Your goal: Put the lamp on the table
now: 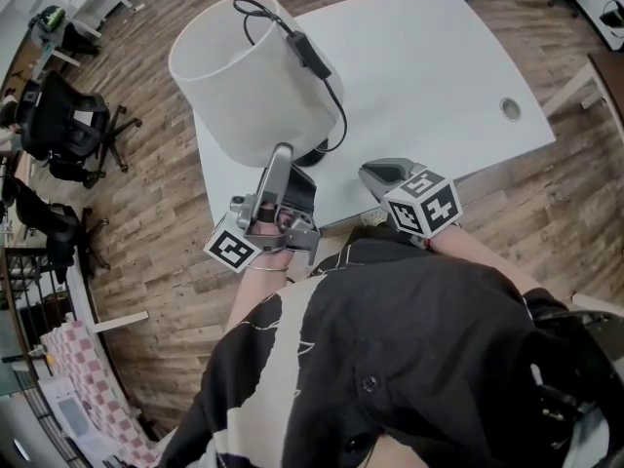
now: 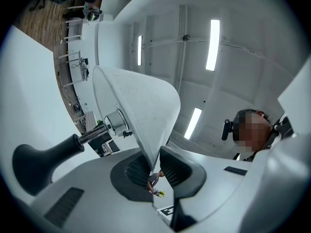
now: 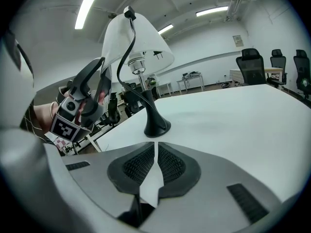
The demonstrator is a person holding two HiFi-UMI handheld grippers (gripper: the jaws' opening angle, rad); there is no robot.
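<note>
A lamp with a white shade [image 1: 249, 76] and a black foot [image 1: 314, 153] stands on the white table [image 1: 429, 66] near its front left corner. Its black cord [image 1: 314, 58] runs over the shade's top. My left gripper [image 1: 281, 154] reaches up from below the table edge and is shut on the shade's lower rim [image 2: 141, 106], which runs down between the pads [image 2: 138, 169]. The lamp's socket [image 2: 116, 123] and black foot [image 2: 41, 159] show to the left. My right gripper [image 1: 372, 172] is shut and empty over the table's front edge, pointing at the lamp's foot [image 3: 156, 127].
The table has a round cable hole [image 1: 511, 108] at the right. Black office chairs [image 1: 68, 115] stand on the wood floor to the left, and more chairs [image 3: 252, 62] sit beyond the table's far side. My own body fills the bottom of the head view.
</note>
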